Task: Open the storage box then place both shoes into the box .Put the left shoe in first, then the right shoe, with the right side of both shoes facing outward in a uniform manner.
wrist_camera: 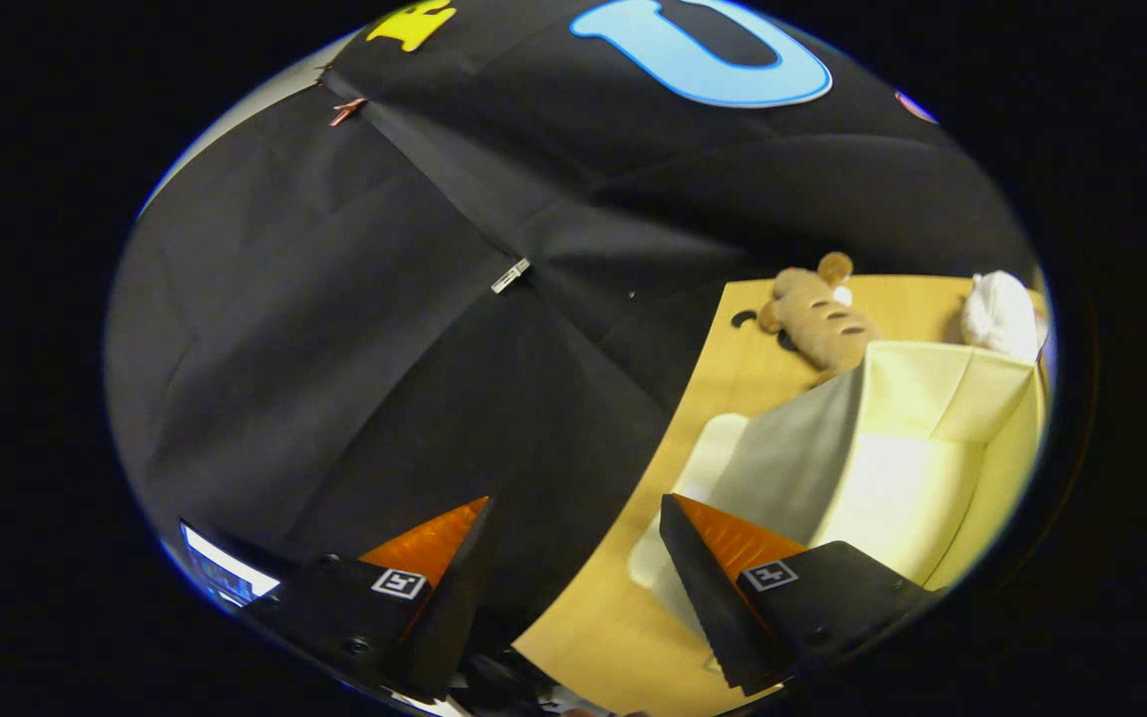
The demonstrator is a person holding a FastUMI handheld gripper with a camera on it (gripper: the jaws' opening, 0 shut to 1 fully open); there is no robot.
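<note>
While the gripper (pixel 573 558) hangs tilted over the table's edge, its two fingers stand wide apart with nothing between them but the black cloth wall (pixel 335 349) and a strip of table (pixel 593 627); neither finger touches anything; one finger lies over the cloth, the other over the wooden tabletop, its tip just short of the box (pixel 892 448). Just ahead of that finger a pale flat piece (pixel 703 468) lies on the table against the box's near side; whether it is the lid I cannot tell. Open at the top, the box sits on the table, cream inside, with a grey wall turned toward the fingers; its inside, so far as it shows, holds nothing. Beyond the box, a brown plush toy (pixel 817 314) lies on the table, close to the box's far corner; a white soft thing (pixel 1000 314) sits past the far wall, too blurred to name. A small clip (pixel 511 275) is pinned on a seam of the cloth, well beyond the fingers.
</note>
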